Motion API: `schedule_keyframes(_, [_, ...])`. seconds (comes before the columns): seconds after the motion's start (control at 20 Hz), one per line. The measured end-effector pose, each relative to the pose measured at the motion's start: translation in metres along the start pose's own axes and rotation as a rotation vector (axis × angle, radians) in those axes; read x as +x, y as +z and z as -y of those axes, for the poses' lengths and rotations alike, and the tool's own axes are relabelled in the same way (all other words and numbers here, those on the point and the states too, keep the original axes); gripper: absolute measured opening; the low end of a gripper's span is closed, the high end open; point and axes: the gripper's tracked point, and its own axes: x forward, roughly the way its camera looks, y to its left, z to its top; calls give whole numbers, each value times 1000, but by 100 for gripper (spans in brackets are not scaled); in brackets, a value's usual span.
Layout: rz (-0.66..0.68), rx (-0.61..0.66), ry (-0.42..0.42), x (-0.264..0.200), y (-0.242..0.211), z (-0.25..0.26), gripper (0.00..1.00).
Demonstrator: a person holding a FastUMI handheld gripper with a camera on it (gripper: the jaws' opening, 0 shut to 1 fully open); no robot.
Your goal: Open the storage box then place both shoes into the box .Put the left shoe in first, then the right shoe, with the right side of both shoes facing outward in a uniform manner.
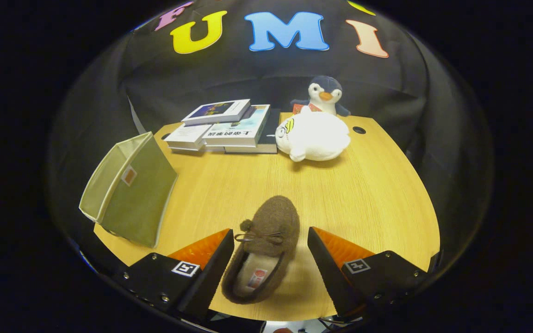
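Observation:
A brown fuzzy shoe [266, 245] with a small bow and a pale lining lies on the wooden table [368, 194], toe pointing away from me. It sits between the fingers of my gripper [270, 241], which stands open; the left finger is close to the shoe's side and the right finger is a gap away from it. The green fabric storage box [130, 189] stands open to the left of the fingers, its mouth turned up and to the left.
Several books [229, 129] are stacked at the back of the table. A white plush toy [312, 136] lies beside them, with a penguin plush [324, 97] behind it. A round cable hole [359, 130] sits near the far right edge.

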Motion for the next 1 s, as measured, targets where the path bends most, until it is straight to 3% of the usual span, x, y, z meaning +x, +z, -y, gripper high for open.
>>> schedule_keyframes(0.75, [-158, -1, -36, 44, -59, 28, 98])
schedule_keyframes(0.95, [-185, 57, -32, 54, -64, 25, 95])
schedule_keyframes(1.0, [-189, 78, -26, 56, -65, 24, 86])
